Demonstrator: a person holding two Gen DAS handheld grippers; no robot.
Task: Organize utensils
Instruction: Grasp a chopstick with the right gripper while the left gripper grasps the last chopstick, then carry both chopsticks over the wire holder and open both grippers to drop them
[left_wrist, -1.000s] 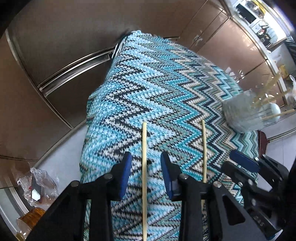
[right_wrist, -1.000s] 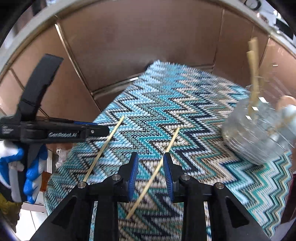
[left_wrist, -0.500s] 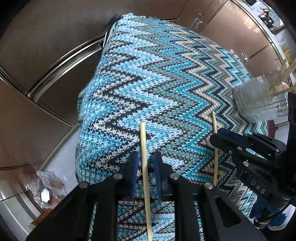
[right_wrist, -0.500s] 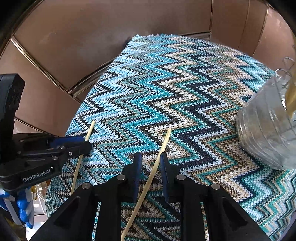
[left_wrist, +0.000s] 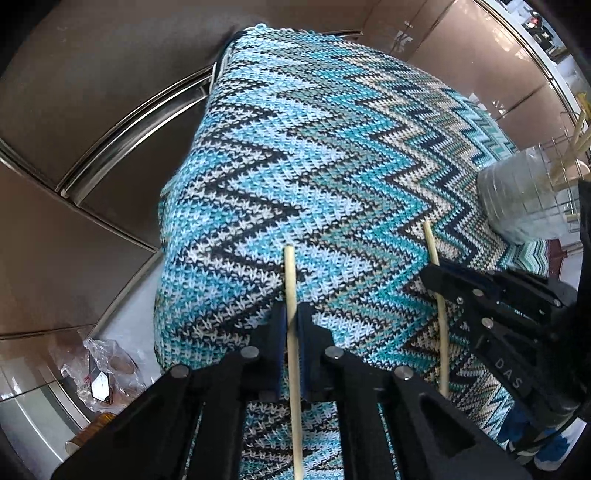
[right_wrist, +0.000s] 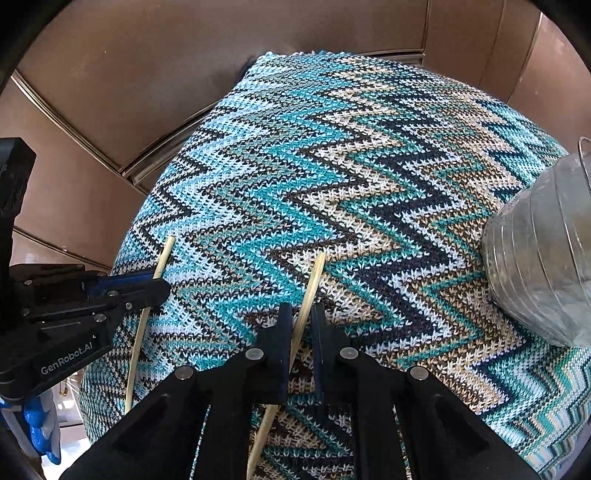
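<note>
Left wrist view: left gripper steeply downward, pinching chopstick.

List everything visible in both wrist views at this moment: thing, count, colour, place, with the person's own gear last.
chopsticks: two loose, pale wood, lying on the cloth, one between each gripper's jaws; second one.
knitted cloth: one, teal, white, navy and tan zigzag, covering the work surface.
utensil holder: one, clear with wire frame, on the cloth's right edge, several pale sticks standing in it.
cabinet panels: brown, metal trim, behind the cloth.
plastic wrapping: clear, crumpled, lower left off the cloth.
left gripper: black, blue pads, shut on a chopstick.
right gripper: black, blue pads, shut on the other chopstick.
</note>
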